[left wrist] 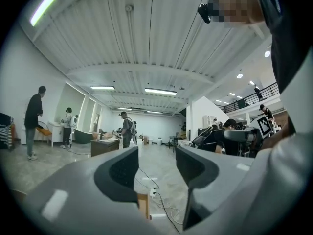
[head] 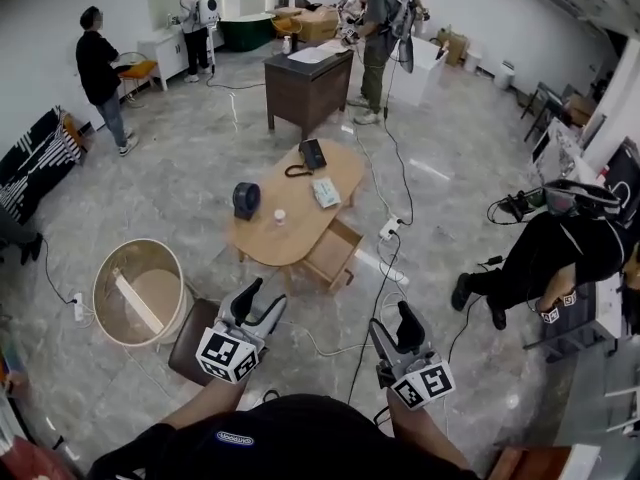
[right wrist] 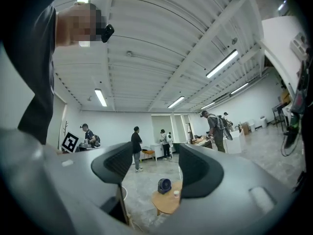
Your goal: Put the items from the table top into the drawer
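An oval wooden table (head: 275, 243) stands on the floor ahead of me. On it are a black round fan (head: 246, 199), a small white cup (head: 280, 217), a light packet (head: 326, 193) and a black telephone (head: 311, 155). The table's drawer (head: 333, 254) is pulled out on the near right side. Both grippers hover well short of the table, held near my body. My left gripper (head: 265, 296) (left wrist: 156, 165) is open with nothing between its jaws. My right gripper (head: 392, 323) (right wrist: 149, 168) is open and empty too. The right gripper view looks at the table (right wrist: 164, 204), the fan (right wrist: 164, 185) and the cup (right wrist: 176, 193).
A round wooden tub (head: 140, 293) and a brown stool (head: 192, 340) stand to the left of the table. A power strip (head: 389, 230) and cables lie on the floor to its right. A dark desk (head: 307, 88) and several people are farther off; one sits at right (head: 560, 253).
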